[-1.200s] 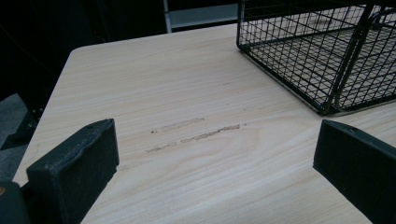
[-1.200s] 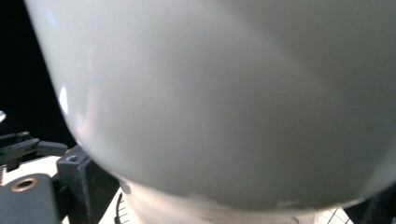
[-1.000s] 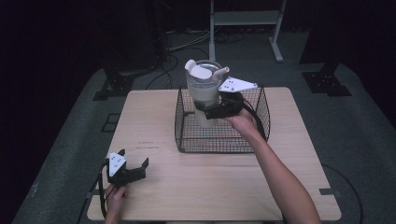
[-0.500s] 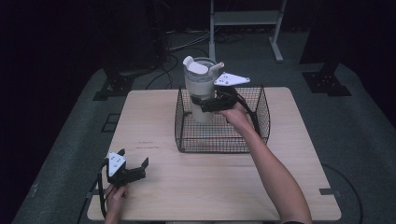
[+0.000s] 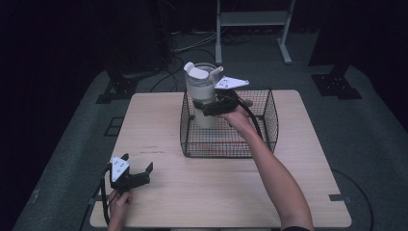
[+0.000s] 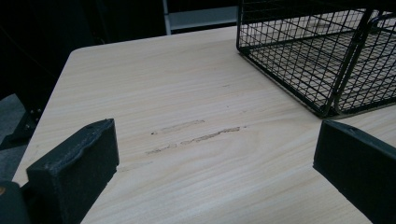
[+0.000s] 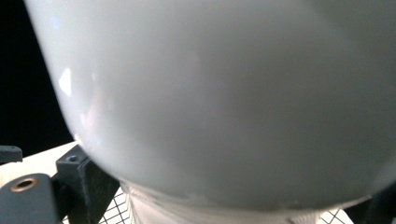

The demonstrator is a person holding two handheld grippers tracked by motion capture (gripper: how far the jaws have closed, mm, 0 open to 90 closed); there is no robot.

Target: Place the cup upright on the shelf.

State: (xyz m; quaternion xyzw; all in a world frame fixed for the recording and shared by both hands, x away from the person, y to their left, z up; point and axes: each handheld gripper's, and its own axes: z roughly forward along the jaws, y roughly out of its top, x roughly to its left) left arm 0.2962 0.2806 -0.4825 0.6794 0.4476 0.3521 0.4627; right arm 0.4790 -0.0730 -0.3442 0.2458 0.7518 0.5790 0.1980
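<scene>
A white lidded tumbler (image 5: 199,91) with a spout hangs over the back left corner of a black wire basket (image 5: 231,153), its base down inside the wire walls. My right gripper (image 5: 206,108) is shut on the tumbler's lower body. In the right gripper view the tumbler (image 7: 224,93) sits close between the black fingers (image 7: 81,184). My left gripper (image 5: 132,174) rests open on the wooden table (image 5: 202,192) near the front left corner. In the left gripper view its jaws stand wide apart over bare wood, with the basket (image 6: 327,60) ahead to the right.
Scuff marks (image 6: 196,135) cross the tabletop ahead of the left gripper. Beyond the table's far edge stand a white metal frame (image 5: 252,24), floor cables (image 5: 192,45) and dark stand bases (image 5: 337,82).
The right gripper has carried the tumbler slightly to the left over the basket's back corner. The left gripper has stayed in place, open.
</scene>
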